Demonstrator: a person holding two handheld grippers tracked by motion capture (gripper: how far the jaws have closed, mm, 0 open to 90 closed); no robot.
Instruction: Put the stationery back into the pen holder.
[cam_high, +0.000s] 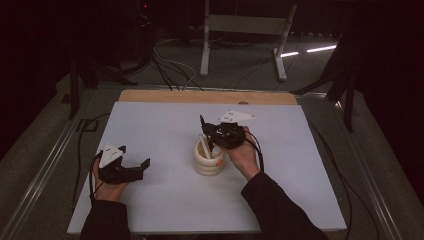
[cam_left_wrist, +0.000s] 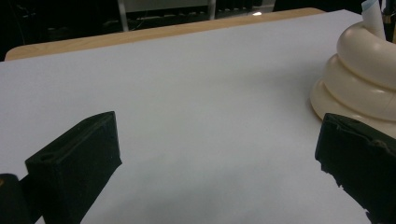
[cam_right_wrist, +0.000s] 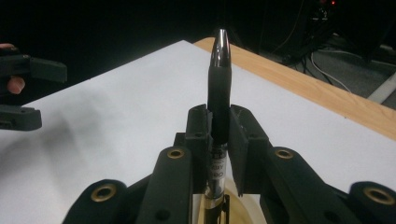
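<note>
Looking down from the high view, a white sheet (cam_high: 165, 200) covers the bench (cam_high: 210, 96), whose bare wooden strip shows along the far edge. A cream ribbed pen holder (cam_high: 208, 162) stands near the middle of the sheet, with a white item and a small orange-tipped item inside it. The right gripper (cam_high: 204, 125) hangs directly over the holder, gripped in the person's right hand (cam_high: 245, 156), with a black pen (cam_high: 202, 122) rising from its jaws. The left gripper (cam_high: 141, 165) rests low near the left edge of the bench, well apart from the holder, held in the left hand (cam_high: 107, 190); its jaws stand wide apart with nothing between them.

Left gripper view: both black jaws of the left gripper (cam_left_wrist: 217, 154) are spread wide over bare white sheet (cam_left_wrist: 187, 93), grasping nothing. The cream holder (cam_left_wrist: 359, 70) stands at the right, just beyond the right-hand jaw, with a pale blue-white strip (cam_left_wrist: 373, 18) rising from its mouth.

Right gripper view: the right gripper (cam_right_wrist: 219, 126) is clamped tight on the black pen (cam_right_wrist: 219, 84), which stands upright between the jaws, its glossy dark tip (cam_right_wrist: 222, 46) pointing up. The holder's cream rim (cam_right_wrist: 247, 210) lies directly beneath the jaws. The left gripper (cam_right_wrist: 28, 93) appears at the far left edge, its jaws apart.
</note>
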